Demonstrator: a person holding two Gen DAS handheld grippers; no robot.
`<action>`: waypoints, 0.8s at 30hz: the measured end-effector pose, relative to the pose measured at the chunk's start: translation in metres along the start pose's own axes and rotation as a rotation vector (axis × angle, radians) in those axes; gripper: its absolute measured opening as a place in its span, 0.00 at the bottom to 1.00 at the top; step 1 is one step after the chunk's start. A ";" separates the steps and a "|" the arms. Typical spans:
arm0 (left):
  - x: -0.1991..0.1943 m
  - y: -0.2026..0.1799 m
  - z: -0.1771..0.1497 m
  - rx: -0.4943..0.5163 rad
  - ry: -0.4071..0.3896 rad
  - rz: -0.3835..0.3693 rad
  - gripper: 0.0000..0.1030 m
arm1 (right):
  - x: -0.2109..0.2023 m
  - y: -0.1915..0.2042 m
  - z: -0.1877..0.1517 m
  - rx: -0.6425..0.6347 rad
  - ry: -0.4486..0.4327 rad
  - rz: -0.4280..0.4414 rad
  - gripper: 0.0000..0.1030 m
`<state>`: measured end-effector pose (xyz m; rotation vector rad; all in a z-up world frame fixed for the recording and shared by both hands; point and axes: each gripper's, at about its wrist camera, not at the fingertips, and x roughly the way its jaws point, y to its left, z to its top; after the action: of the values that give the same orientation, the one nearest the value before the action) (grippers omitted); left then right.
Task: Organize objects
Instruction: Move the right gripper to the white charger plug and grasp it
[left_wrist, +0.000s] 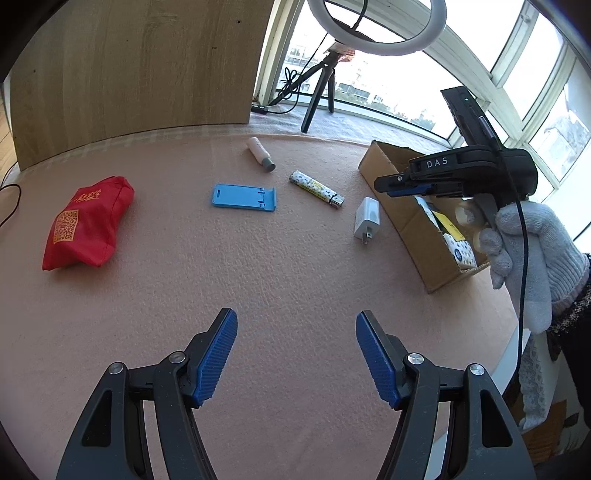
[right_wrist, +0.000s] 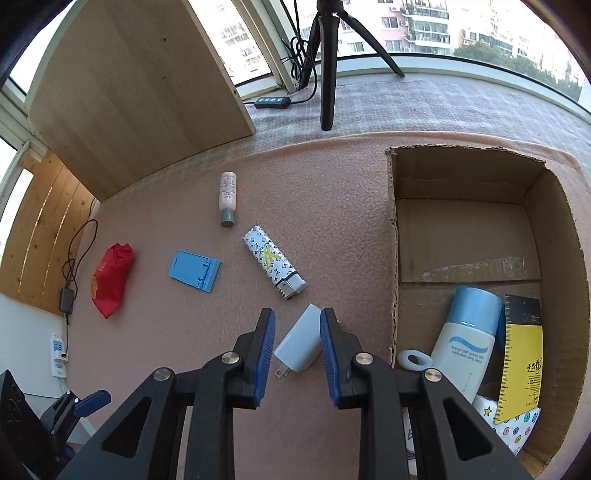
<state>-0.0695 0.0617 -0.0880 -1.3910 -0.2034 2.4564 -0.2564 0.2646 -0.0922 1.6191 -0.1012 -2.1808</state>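
On the pink mat lie a red pouch (left_wrist: 86, 221) (right_wrist: 110, 278), a blue phone stand (left_wrist: 243, 196) (right_wrist: 194, 270), a patterned lighter (left_wrist: 317, 189) (right_wrist: 274, 262), a small pink bottle (left_wrist: 260, 153) (right_wrist: 228, 197) and a white charger (left_wrist: 366, 218) (right_wrist: 301, 341). The cardboard box (left_wrist: 391, 173) (right_wrist: 461, 236) holds a lotion bottle (right_wrist: 463, 339), a yellow card (right_wrist: 521, 354), a tissue pack (right_wrist: 513, 424) and a white ring (right_wrist: 413, 359). My right gripper (right_wrist: 297, 325) (left_wrist: 384, 183) hovers partly open above the charger by the box's left wall. My left gripper (left_wrist: 296, 325) is wide open over bare mat, holding nothing.
A wooden board (left_wrist: 129, 74) stands at the back left. A tripod (right_wrist: 328, 55) with a ring light (left_wrist: 376, 26) and a cable controller (right_wrist: 271, 101) sit behind the mat by the window. A gloved hand (left_wrist: 532, 251) holds the right gripper. The table edge runs at the right.
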 end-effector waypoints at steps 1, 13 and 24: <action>-0.001 0.002 -0.001 -0.003 0.001 0.005 0.68 | 0.005 0.002 0.001 -0.004 0.006 -0.013 0.22; -0.007 0.019 -0.010 -0.026 0.004 0.002 0.68 | 0.033 0.009 0.010 -0.010 0.054 -0.132 0.22; -0.007 0.025 -0.012 -0.023 0.010 -0.002 0.68 | 0.038 0.022 -0.005 0.024 0.085 -0.050 0.22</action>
<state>-0.0609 0.0360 -0.0953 -1.4114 -0.2309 2.4523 -0.2538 0.2316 -0.1210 1.7428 -0.0621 -2.1514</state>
